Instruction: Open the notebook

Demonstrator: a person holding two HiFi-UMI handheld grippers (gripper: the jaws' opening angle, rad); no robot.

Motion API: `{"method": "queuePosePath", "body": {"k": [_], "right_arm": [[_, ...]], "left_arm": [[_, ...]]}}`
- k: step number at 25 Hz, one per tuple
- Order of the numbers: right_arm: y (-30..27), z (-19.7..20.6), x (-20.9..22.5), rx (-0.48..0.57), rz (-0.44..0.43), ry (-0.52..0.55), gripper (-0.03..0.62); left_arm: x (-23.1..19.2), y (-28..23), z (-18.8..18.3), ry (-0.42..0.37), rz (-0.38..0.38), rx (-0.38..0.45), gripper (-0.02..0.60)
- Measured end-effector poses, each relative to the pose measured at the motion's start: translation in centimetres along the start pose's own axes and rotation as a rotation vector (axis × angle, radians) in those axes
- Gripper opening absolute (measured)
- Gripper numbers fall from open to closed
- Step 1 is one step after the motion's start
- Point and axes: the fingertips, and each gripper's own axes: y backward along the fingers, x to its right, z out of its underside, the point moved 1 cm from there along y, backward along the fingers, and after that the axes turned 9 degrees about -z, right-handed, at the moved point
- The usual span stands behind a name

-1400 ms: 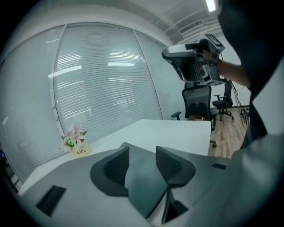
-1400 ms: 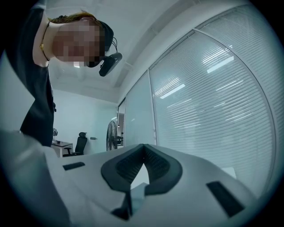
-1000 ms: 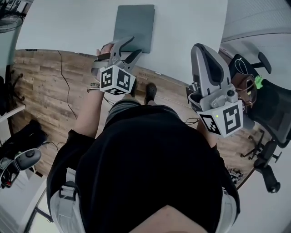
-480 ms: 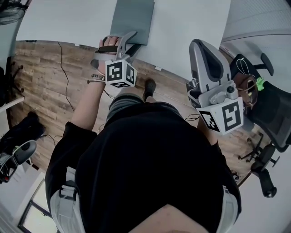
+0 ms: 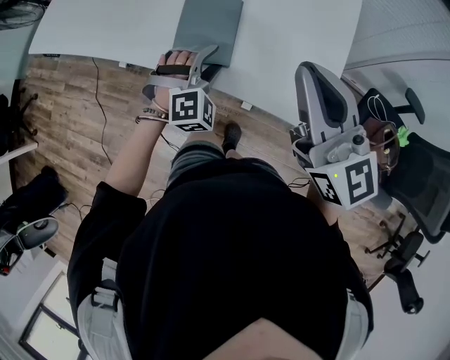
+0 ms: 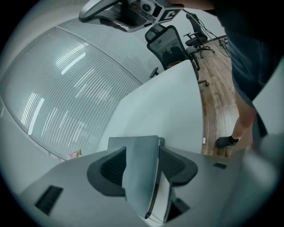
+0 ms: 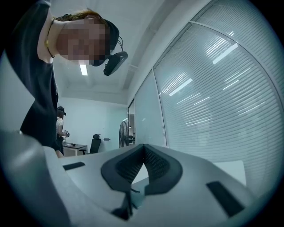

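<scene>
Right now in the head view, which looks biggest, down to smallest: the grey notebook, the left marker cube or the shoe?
1. Notebook, though the frame cuts off its top.
2. Left marker cube; it sits nearer the camera, which flatters it.
3. Shoe, clearly smallest.

The white tabletop (image 5: 105, 28) lies bare on both sides of the grey notebook (image 5: 211, 21), which sits at its near edge. There is a wide flat stretch to the notebook's left and another to its right, running up to the blind-lined glass wall (image 5: 408, 28) that closes that side. In front of the tabletop the wooden floor (image 5: 70, 119) gives open room below the edge, with a thin black cable (image 5: 103, 126) trailing across it and the person's shoe (image 5: 232, 140) near the edge. On the right a black office chair (image 5: 422, 176) stands close by the tabletop's corner, and a wheeled chair base (image 5: 406, 281) spreads nearer the person — a tight passage. Far left, a dark bundle (image 5: 35, 204) lies on the floor.
</scene>
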Motion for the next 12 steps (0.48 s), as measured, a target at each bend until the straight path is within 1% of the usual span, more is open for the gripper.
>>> {"method": "queuePosePath", "body": {"k": [1, 4, 6, 9, 12], "right_arm": [[0.1, 0.1, 0.1, 0.001, 0.002, -0.003, 0.005], [0.3, 0.1, 0.1, 0.000, 0.002, -0.004, 0.005], [0.4, 0.0, 0.1, 0.004, 0.001, -0.003, 0.005], [0.4, -0.1, 0.0, 0.008, -0.002, -0.005, 0.005], [0.6, -0.1, -0.1, 0.008, -0.010, -0.009, 0.005]], "left_arm": [[0.2, -0.1, 0.0, 0.002, 0.015, -0.004, 0.224], [1.2, -0.1, 0.0, -0.001, 0.080, -0.017, 0.135], [1.7, -0.1, 0.0, -0.016, 0.106, -0.024, 0.097], [1.6, -0.4, 0.0, 0.013, 0.138, -0.035, 0.081], [1.7, -0.6, -0.1, 0.042, 0.194, -0.058, 0.072]]}}
